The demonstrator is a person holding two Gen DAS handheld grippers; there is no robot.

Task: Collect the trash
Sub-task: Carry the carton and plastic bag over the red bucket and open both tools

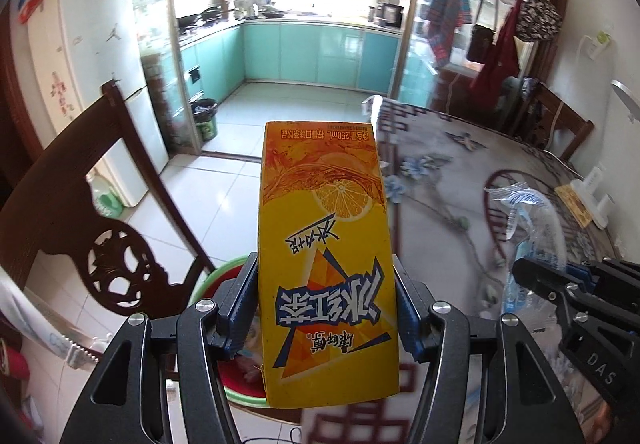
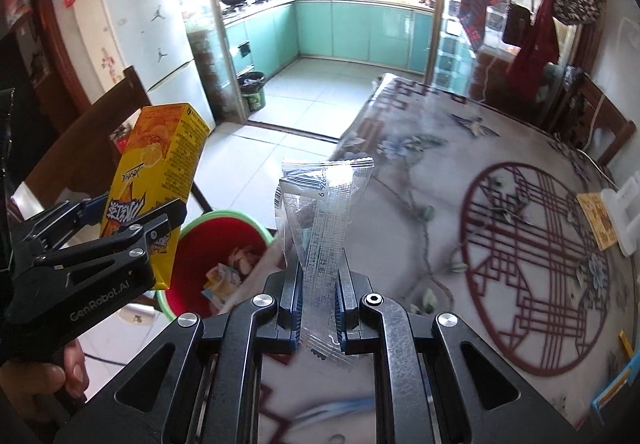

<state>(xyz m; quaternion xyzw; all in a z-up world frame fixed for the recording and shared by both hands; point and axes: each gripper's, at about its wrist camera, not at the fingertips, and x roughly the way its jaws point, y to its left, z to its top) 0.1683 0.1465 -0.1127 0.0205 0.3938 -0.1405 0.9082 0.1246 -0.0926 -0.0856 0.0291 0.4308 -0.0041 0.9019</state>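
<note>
My left gripper [image 1: 323,262] is shut on a yellow iced-tea carton [image 1: 324,228], which stands upright between the blue pads. In the right wrist view the carton [image 2: 160,164] and left gripper [image 2: 136,210] hang at the left, over the edge of a red bin with a green rim [image 2: 236,213]. The bin stands on the floor beside the table and holds some wrappers. My right gripper [image 2: 319,276] is shut on a clear plastic wrapper [image 2: 324,196] that sticks up above the table's edge. In the left wrist view the right gripper [image 1: 532,276] and wrapper [image 1: 528,212] are at the right.
A round table with a patterned cloth [image 2: 440,164] fills the right side, with a yellow card [image 2: 598,220] and a white object [image 2: 624,212] near its far edge. A dark wooden chair [image 1: 80,204] stands to the left of the bin. A hand [image 2: 60,368] holds the left gripper.
</note>
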